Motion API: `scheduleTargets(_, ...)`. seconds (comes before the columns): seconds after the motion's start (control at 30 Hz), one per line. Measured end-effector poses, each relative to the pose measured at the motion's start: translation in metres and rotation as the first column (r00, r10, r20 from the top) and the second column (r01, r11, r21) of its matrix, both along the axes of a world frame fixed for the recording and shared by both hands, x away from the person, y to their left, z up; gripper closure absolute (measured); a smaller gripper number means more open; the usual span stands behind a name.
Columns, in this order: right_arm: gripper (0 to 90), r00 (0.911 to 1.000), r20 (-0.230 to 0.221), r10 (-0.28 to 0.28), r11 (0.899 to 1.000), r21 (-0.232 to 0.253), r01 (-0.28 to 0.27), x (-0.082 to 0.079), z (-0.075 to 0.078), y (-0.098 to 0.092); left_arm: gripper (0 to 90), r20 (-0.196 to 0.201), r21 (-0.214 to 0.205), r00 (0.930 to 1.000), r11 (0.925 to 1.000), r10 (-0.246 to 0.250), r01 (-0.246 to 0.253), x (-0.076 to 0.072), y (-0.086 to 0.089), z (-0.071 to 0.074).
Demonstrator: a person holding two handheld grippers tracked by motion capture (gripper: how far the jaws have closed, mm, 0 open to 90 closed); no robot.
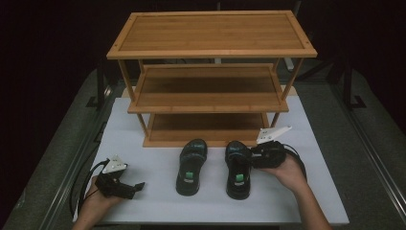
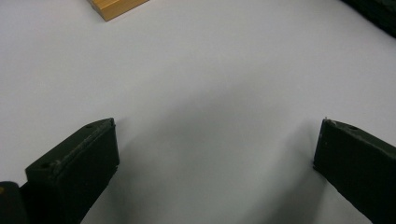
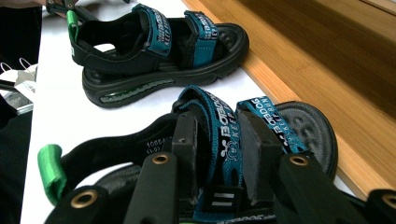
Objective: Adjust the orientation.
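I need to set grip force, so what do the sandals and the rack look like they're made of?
Sandals: black soles that look like moulded rubber or foam, matte; teal straps look like woven webbing with printed lettering. Rack: looks like bamboo or light wood, smooth, with fine straight grain lines on the shelves.

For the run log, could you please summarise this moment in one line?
right gripper: shut on right sandal strap | left gripper: open | left sandal: untouched

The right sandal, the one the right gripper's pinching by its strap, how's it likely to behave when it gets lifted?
The right sandal will probably hang tilted, since the right gripper pinches only a teal fabric strap, which looks floppy. The thick moulded sole looks stiff, so it should keep its shape. Open straps and foam-like sole suggest it is light for its size.
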State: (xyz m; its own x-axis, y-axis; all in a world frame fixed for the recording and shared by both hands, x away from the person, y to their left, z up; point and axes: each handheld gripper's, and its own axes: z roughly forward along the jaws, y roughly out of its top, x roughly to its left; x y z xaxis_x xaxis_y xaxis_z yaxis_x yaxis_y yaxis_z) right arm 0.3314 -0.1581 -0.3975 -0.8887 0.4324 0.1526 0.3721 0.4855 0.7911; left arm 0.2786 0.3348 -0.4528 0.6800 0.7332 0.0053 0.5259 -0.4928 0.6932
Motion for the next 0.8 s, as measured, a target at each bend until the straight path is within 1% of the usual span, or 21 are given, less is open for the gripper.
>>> scheduleTargets(0.07, 69.0, 0.9999, 0.001, 0.014, 1.000, 0.011, -0.014, 0.000, 0.002, 0.003, 0.0, 0.000, -0.001, 1.0000, 1.0000, 0.000, 0.000, 0.000, 0.000, 0.000)
scheduleTargets(0.13, 69.0, 0.9996, 0.011, 0.024, 1.000, 0.016, -0.024, 0.000, 0.005, 0.009, 0.0, 0.000, -0.002, 1.0000, 1.0000, 0.001, -0.001, 0.000, 0.000, 0.000)
scheduleTargets(0.2, 69.0, 0.9994, 0.016, 0.030, 0.999, 0.023, -0.030, 0.001, 0.008, 0.016, 0.0, 0.000, -0.002, 1.0000, 1.0000, 0.001, -0.001, 0.000, 0.000, 0.000)
scheduleTargets(0.23, 69.0, 0.9992, 0.020, 0.035, 0.999, 0.029, -0.036, 0.004, 0.009, 0.023, 0.0, 0.000, -0.001, 1.0000, 1.0000, 0.001, -0.001, 0.000, 0.000, 0.000)
scheduleTargets(0.27, 69.0, 0.9992, 0.020, 0.035, 0.999, 0.029, -0.036, 0.004, 0.009, 0.023, 0.0, 0.000, -0.002, 1.0000, 1.0000, 0.001, -0.001, 0.000, 0.000, 0.000)
scheduleTargets(0.3, 69.0, 0.9991, 0.024, 0.036, 0.999, 0.022, -0.036, 0.007, 0.008, 0.030, 0.0, 0.000, -0.001, 1.0000, 1.0000, 0.001, -0.001, 0.000, 0.000, 0.000)
scheduleTargets(0.33, 69.0, 0.9991, 0.024, 0.036, 0.999, 0.022, -0.036, 0.007, 0.008, 0.030, 0.0, 0.000, -0.002, 1.0000, 1.0000, 0.001, -0.001, 0.000, 0.000, 0.000)
scheduleTargets(0.37, 69.0, 0.9989, 0.023, 0.040, 0.999, 0.016, -0.040, 0.010, 0.006, 0.037, 0.0, 0.000, -0.002, 1.0000, 1.0000, 0.001, -0.001, 0.000, 0.000, 0.000)
scheduleTargets(0.4, 69.0, 0.9989, 0.023, 0.040, 0.999, 0.016, -0.040, 0.010, 0.006, 0.037, 0.0, 0.000, -0.003, 1.0000, 1.0000, 0.001, -0.001, 0.000, 0.000, 0.000)
scheduleTargets(0.43, 69.0, 0.9990, 0.020, 0.039, 0.999, 0.013, -0.040, 0.012, 0.004, 0.042, 0.0, 0.000, -0.003, 1.0000, 1.0000, 0.001, -0.001, 0.000, 0.000, 0.000)
scheduleTargets(0.53, 69.0, 0.9988, 0.014, 0.047, 0.999, 0.024, -0.047, 0.013, 0.002, 0.047, 0.0, 0.000, -0.001, 1.0000, 1.0000, 0.001, -0.001, 0.000, 0.000, 0.000)
scheduleTargets(0.6, 68.9, 0.9986, 0.012, 0.051, 0.998, 0.019, -0.052, 0.013, 0.001, 0.052, 0.0, 0.000, 0.000, 1.0000, 1.0000, 0.000, 0.000, 0.000, 0.000, 0.000)
scheduleTargets(0.67, 68.7, 0.9985, 0.017, 0.053, 0.999, 0.003, -0.053, 0.012, -0.001, 0.055, 0.0, -0.002, 0.001, 1.0000, 1.0000, 0.000, 0.000, 0.000, 0.000, 0.000)
scheduleTargets(0.73, 67.1, 0.9988, 0.018, 0.046, 0.999, 0.011, -0.046, 0.012, -0.002, 0.056, 0.0, -0.003, 0.000, 1.0000, 1.0000, 0.000, 0.000, 0.000, 0.000, 0.000)
scheduleTargets(0.77, 65.1, 0.9988, 0.020, 0.045, 0.999, 0.011, -0.045, 0.011, -0.002, 0.056, 0.0, -0.003, -0.001, 1.0000, 1.0000, -0.001, 0.001, 0.000, 0.000, 0.001)
scheduleTargets(0.8, 61.0, 0.9988, 0.024, 0.042, 0.999, 0.012, -0.043, 0.011, -0.002, 0.056, 0.0, -0.005, -0.003, 1.0000, 1.0000, -0.001, 0.001, 0.000, 0.000, 0.001)
